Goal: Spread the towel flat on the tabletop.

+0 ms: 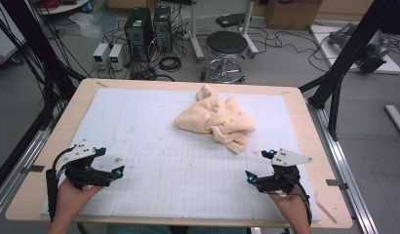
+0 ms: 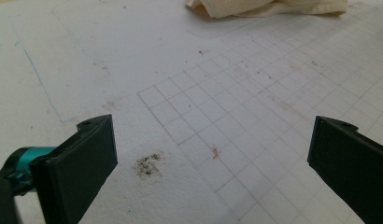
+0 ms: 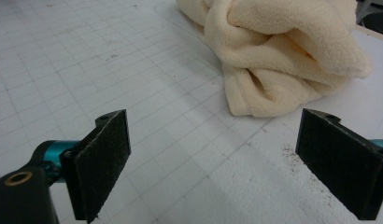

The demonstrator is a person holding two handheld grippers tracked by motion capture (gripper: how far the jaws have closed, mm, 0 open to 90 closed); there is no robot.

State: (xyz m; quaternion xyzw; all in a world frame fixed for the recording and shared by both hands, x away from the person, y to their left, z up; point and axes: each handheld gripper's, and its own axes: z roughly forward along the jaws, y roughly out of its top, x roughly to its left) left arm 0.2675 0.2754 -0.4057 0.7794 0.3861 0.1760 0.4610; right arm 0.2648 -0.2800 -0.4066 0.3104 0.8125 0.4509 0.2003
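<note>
1. Towel work hasn't started, as far as these pictures show: the cream cloth lies in a crumpled heap and neither of your grippers is touching it.
2. Nearest you, your left gripper rests low over the near-left part of the white gridded mat, its jaws spread wide with nothing between them. In the left gripper view you see bare mat between the jaws, a dark smudge just ahead, and the towel's edge well off at the top.
3. Your right gripper sits at the near-right of the mat, jaws also wide apart and empty. It is the closer of the two to the cloth (the right gripper view has the towel just beyond the jaws, slightly to the right).
4. Farther out, the towel lies right of centre toward the far side of the mat, bunched with deep folds and twisted rolls. A lower lobe points toward your right gripper; no clean corner stands out from here.
5. Judged from this, everything is left to do: reaching in, finding an edge or corner, and spreading or folding the cloth. You'll likely want the right gripper to take the near lobe first, since the left has more mat to cross.
6. Beyond the wooden table, a round stool stands on the floor, clear of the work.
</note>
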